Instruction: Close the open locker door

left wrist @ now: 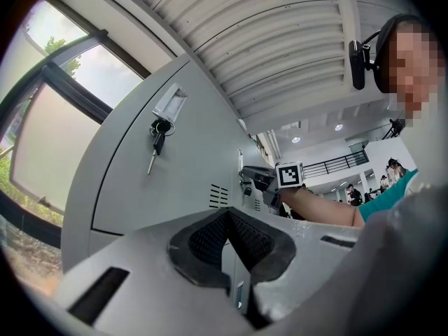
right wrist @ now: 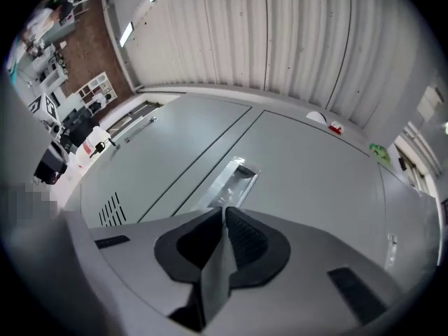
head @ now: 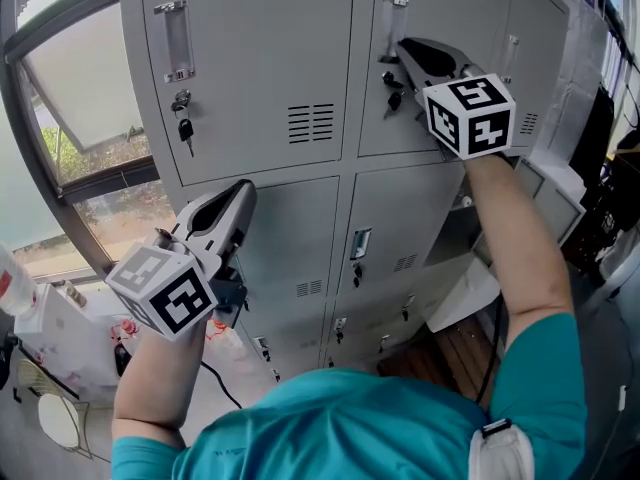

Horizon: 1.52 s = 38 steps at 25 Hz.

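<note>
**A:** Where's the open door?

**B:** Low on the right of the lockers point(head: 250, 68). There's a dark bay point(head: 452, 230) in the second row. The pale panel swung out just below it looks like the open door point(head: 465, 296), though that corner is hard to read.

**A:** And the grippers?

**B:** The right gripper point(head: 402, 46) is up at a shut door point(head: 385, 128) in the top row, near its key point(head: 393, 80). Its jaws are a hair apart and empty. The left gripper point(head: 243, 190) hangs before the second row, jaws together, nothing in them.
</note>
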Available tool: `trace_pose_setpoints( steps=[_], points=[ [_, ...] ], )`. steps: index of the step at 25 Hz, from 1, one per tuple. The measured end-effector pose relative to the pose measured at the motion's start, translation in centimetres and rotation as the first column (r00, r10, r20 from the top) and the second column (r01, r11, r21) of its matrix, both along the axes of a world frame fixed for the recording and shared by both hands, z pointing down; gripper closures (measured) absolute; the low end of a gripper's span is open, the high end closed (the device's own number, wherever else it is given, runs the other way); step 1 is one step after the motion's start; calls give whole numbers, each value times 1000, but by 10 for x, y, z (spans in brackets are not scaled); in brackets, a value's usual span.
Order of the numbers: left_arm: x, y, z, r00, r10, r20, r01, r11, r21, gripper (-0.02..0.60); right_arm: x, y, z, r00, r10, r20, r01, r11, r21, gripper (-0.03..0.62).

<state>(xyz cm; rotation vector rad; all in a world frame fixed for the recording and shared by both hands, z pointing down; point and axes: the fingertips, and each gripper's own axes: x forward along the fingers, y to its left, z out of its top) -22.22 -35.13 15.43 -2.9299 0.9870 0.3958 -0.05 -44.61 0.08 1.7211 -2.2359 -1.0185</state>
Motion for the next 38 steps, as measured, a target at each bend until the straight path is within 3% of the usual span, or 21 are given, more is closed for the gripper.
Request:
trace_pose_setpoints(
  steps=[6, 14, 23, 32, 38],
  points=[
    [3, 1, 0, 1000, 3, 4, -3, 1000, 1, 578, 0, 0, -1, 1000, -14, 25, 15, 999, -39, 569],
    [1, 2, 4, 1000, 5, 5, -5, 1000, -12, 577, 9, 5, 9, 988, -97, 122, 106, 992, -69, 569],
    [-2, 4, 2, 1000, 4, 5, -4, 1000, -8, 578, 31, 35, 16, 973, -128, 190, 141, 988, -59, 569],
    [5, -1, 16, 1000, 21, 0, -21, 999, -45, 578, 38, 89, 106, 881, -251, 401, 345, 921, -182, 569],
    [22, 5, 20, 996, 82, 32, -81, 996, -32, 578, 37, 95, 142, 867, -243, 436, 366, 904, -223, 569]
  ],
)
